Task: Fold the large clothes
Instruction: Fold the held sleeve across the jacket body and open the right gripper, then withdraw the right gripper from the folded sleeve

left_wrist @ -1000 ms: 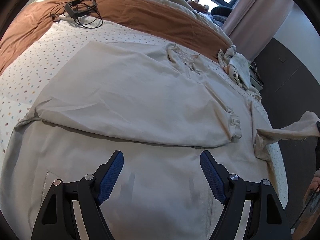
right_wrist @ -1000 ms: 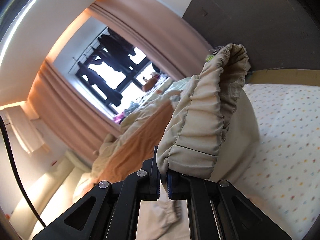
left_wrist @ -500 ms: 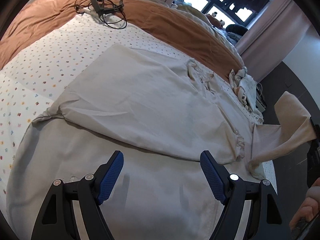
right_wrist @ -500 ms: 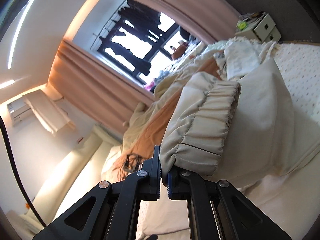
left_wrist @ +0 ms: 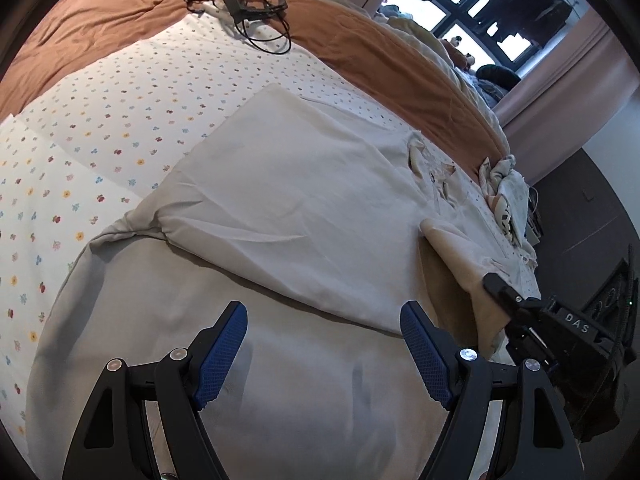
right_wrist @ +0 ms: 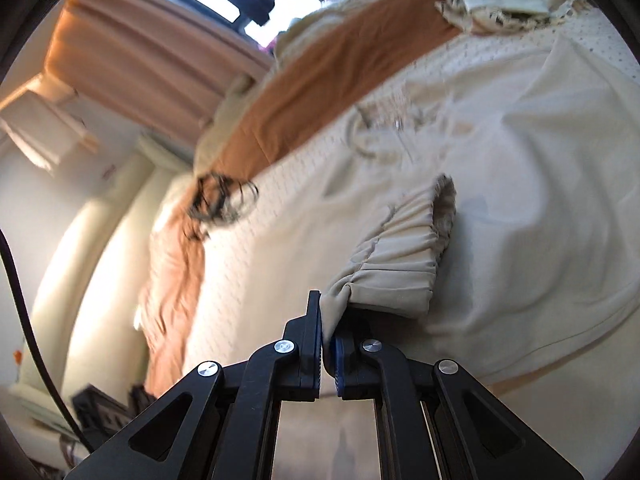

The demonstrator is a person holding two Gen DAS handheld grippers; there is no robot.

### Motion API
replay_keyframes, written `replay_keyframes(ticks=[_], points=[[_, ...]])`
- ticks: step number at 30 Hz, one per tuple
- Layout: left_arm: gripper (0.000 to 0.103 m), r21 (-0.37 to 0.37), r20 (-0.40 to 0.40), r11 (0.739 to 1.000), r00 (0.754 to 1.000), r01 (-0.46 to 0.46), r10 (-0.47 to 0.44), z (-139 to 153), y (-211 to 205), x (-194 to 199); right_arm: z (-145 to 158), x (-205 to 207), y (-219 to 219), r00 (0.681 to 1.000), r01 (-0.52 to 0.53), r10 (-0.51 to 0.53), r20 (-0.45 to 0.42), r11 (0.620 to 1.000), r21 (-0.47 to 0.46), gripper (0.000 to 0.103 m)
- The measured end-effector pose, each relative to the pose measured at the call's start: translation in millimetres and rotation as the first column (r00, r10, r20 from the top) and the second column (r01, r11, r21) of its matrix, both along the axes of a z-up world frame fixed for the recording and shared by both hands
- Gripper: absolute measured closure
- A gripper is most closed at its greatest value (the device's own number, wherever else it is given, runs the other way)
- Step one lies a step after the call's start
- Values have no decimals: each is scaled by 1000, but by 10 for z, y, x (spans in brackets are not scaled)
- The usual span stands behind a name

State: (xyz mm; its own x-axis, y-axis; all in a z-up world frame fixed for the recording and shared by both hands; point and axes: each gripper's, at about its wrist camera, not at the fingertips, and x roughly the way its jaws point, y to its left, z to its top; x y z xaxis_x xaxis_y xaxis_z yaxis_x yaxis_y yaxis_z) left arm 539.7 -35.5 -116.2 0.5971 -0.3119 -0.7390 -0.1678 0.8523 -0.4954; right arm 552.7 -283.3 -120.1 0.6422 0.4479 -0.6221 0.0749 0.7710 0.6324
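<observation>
A large beige garment lies spread flat on the bed, over a white sheet dotted with small flowers. 1 sleeve is folded across its body, its edge running from 9 o'clock toward 4 o'clock in the left wrist view. The other sleeve is lifted at 3 o'clock in that view, its gathered cuff clear in the right wrist view.

The right gripper has its fingers together, clamped on the cuff, with the cloth bunched just past the pads. In the left wrist view the same gripper shows at 4 o'clock, at the end of the lifted sleeve.

The left gripper hovers over the garment's near part with its 2 blue-padded fingers well apart and nothing between them.

Beyond the garment, a rust-brown blanket crosses the bed from 10 o'clock to 2 o'clock. A black device with tangled cables lies at 12 o'clock where blanket meets sheet. A crumpled patterned cloth sits at 3 o'clock near the bed's edge. A window and pink curtains fill 1 to 2 o'clock.
</observation>
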Motion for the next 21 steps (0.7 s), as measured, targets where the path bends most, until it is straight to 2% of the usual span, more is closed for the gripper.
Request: replay_keyframes(ticks=[1, 3, 4, 5, 6, 10, 14, 18, 21], points=[[23, 5, -1, 1000, 1000, -3, 3, -3, -5, -1, -28, 28, 27, 999, -17, 16, -37, 1000, -24, 94], [23, 12, -3, 1000, 1000, -11, 11, -13, -13, 1, -81, 35, 15, 996, -36, 34, -81, 999, -11, 79], [23, 14, -4, 1000, 1000, -15, 16, -17, -18, -3, -96, 0, -28, 996, -29, 30, -89, 999, 15, 56], [23, 16, -5, 1000, 1000, -19, 19, -20, -25, -8, -80, -56, -91, 997, -13, 16, -80, 999, 37, 40], [23, 20, -5, 1000, 1000, -21, 21, -22, -35, -8, -49, -104, -143, 998, 0, 3, -65, 999, 46, 37], [23, 44, 4, 999, 1000, -17, 16, 14, -143, -35, 146, -261, -421, 998, 47, -45, -35, 997, 58, 36], [23, 79, 21, 997, 999, 24, -26, 67, -337, -44, 248, -365, -697, 992, 123, -122, -31, 991, 53, 36], [23, 115, 27, 990, 996, 86, -89, 88, -580, -48, 202, -497, -1030, 979, 199, -197, -59, 979, 31, 36], [23, 139, 30, 981, 990, 135, -141, 78, -793, -16, 141, -558, -1204, 975, 209, -211, -70, 977, -31, 36]])
